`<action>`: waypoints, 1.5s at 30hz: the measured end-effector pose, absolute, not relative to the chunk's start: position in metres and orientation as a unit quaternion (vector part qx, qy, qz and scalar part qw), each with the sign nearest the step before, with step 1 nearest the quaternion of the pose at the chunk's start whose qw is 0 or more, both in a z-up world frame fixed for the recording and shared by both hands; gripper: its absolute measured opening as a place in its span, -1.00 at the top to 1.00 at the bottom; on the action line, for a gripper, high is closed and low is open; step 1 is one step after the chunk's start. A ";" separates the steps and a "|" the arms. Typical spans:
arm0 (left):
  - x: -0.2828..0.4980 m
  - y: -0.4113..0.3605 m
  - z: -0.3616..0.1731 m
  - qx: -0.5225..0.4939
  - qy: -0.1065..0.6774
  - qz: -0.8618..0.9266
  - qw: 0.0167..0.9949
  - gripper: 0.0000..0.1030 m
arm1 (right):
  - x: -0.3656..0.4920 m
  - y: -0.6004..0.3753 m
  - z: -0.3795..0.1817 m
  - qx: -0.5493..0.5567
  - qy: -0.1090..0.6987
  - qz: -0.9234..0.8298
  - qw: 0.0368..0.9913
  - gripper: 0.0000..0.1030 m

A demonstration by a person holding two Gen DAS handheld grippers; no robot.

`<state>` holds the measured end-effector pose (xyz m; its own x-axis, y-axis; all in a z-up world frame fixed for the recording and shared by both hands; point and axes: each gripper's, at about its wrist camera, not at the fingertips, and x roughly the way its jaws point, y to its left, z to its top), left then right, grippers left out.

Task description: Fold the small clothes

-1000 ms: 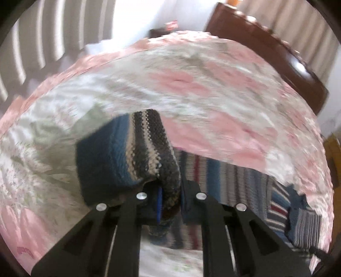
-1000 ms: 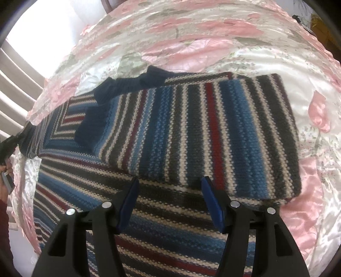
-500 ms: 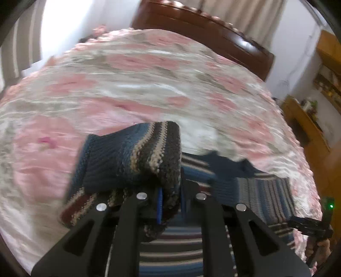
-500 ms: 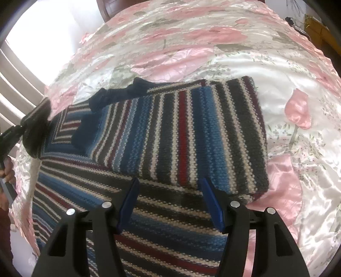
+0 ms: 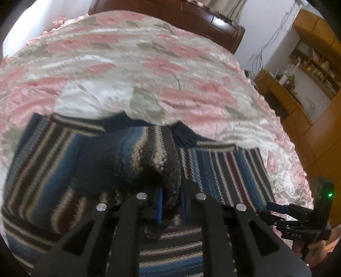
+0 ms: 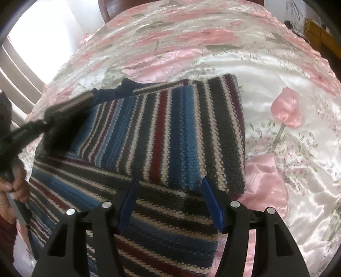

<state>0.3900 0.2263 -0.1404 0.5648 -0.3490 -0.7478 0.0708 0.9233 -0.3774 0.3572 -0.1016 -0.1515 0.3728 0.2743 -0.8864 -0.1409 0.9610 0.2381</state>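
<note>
**Sleeve carried over the sweater body**

Since a second ago the left gripper point(image 5: 171, 204) has swung the sleeve point(image 5: 136, 162) from out over the bare bedspread to above the sweater's body, while the right gripper point(image 6: 170, 204) has kept its place over the hem end with only a slight shift of view; the left jaws are clamped on a bunched fold of the sleeve, knit wedged between the blue pads, with a scrap hanging below them; the sleeve is lifted and drapes leftward from the grip, blurred in the left wrist view; the right jaws stand wide apart, holding nothing, poised just above the lower striped panel; between and beyond them lies the striped knit sweater point(image 6: 174, 132), blue, black, cream and dark red, one side already folded across so its stripes run at an angle to those beneath; its navy collar point(image 6: 119, 89) sits at the far edge; the garment lies flat on a pink floral satin bedspread point(image 6: 277, 70); a hand point(image 6: 15, 181) grips the left tool's handle at the left edge of the right wrist view; a dark wooden headboard point(image 5: 191, 15) closes the far end of the bed; wooden shelving point(image 5: 313, 61) stands to the right.
</note>
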 end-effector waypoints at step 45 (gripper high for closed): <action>0.404 0.395 -0.208 -0.116 0.577 -0.017 0.808 0.21 | 0.419 0.122 -0.124 -0.032 0.544 0.241 0.803 -0.29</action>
<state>0.4040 0.3946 -0.2081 0.3340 -0.1619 -0.9285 -0.1065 0.9723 -0.2079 0.4186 0.1216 -0.1236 0.2915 0.3533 -0.8889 -0.4222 0.8814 0.2119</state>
